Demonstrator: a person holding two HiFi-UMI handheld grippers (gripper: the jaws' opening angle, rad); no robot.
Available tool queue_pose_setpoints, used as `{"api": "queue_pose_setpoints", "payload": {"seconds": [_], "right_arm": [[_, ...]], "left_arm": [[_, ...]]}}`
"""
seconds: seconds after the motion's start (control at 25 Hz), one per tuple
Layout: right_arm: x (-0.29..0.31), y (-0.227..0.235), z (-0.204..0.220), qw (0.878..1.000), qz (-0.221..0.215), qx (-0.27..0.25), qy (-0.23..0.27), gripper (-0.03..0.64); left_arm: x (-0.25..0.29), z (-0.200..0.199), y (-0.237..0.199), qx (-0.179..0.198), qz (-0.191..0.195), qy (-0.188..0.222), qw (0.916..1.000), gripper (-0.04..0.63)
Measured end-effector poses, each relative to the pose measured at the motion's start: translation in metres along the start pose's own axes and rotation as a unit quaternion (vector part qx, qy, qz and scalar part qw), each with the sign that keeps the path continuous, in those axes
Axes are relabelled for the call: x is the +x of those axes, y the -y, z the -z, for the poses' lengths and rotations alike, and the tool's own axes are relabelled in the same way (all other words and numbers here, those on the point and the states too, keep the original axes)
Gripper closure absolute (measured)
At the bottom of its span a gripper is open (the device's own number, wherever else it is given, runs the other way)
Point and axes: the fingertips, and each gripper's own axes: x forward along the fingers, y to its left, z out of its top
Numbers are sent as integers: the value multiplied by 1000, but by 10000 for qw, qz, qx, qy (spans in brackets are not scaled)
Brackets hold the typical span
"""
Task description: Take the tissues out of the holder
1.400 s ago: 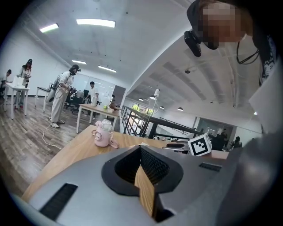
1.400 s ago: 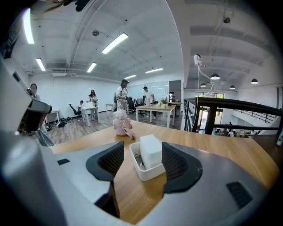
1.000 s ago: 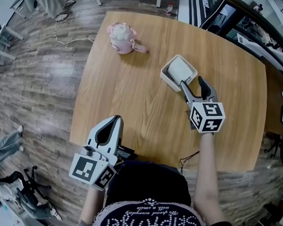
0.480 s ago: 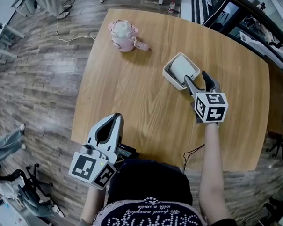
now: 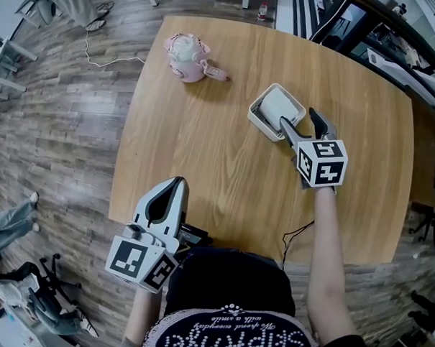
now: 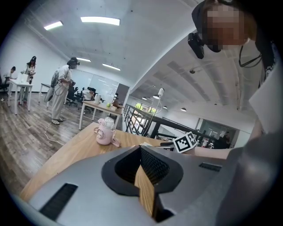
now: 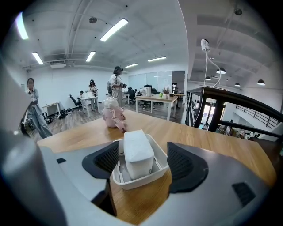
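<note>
A white tissue holder point(image 5: 259, 118) stands on the wooden table point(image 5: 204, 147), with a white block of tissues point(image 5: 279, 105) upright inside it. My right gripper point(image 5: 297, 121) is just behind the holder's near-right side, its left jaw over the rim. The jaws are opening. In the right gripper view the holder point(image 7: 146, 175) and the tissues point(image 7: 137, 151) sit between the pads point(image 7: 107, 159), which touch neither. My left gripper point(image 5: 175, 184) is shut and holds nothing; it hangs over the table's near edge, far from the holder.
A pink teapot-shaped toy point(image 5: 186, 56) lies at the table's far left, also seen as the toy point(image 7: 112, 115) beyond the holder. A thin black cable point(image 5: 290, 243) crosses the near edge. People and desks fill the room behind. Wood floor surrounds the table.
My right gripper has moved forward up to the holder, and its jaws have spread wider. The left gripper has stayed where it was.
</note>
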Motion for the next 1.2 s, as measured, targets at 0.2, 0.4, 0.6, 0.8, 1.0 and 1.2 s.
{"api": "queue_pose_setpoints", "payload": {"seconds": [0.2,0.4,0.6,0.8,1.0,1.2], "right_arm": [[9,-2,0,9994,-292,150,-110,282],[25,-1,7,9987,-397,127,-303,270],[35,-8,15,9979,-445,117,-450,267],[44,-8,20,9976,-401,199,-523,268],[54,-8,25,9971,-399,191,-617,268],[59,-8,27,9965,-451,120,-689,268]], "left_arm": [[-2,-3,3,1,4,32,10000,591],[-1,0,0,-12,-48,4,10000,591],[0,0,-1,-13,-72,-24,10000,591],[0,-1,-2,-31,-86,-54,9999,591],[-1,-2,-8,-58,-133,-67,9999,591],[-1,-2,-9,-83,-151,-73,9998,591]]}}
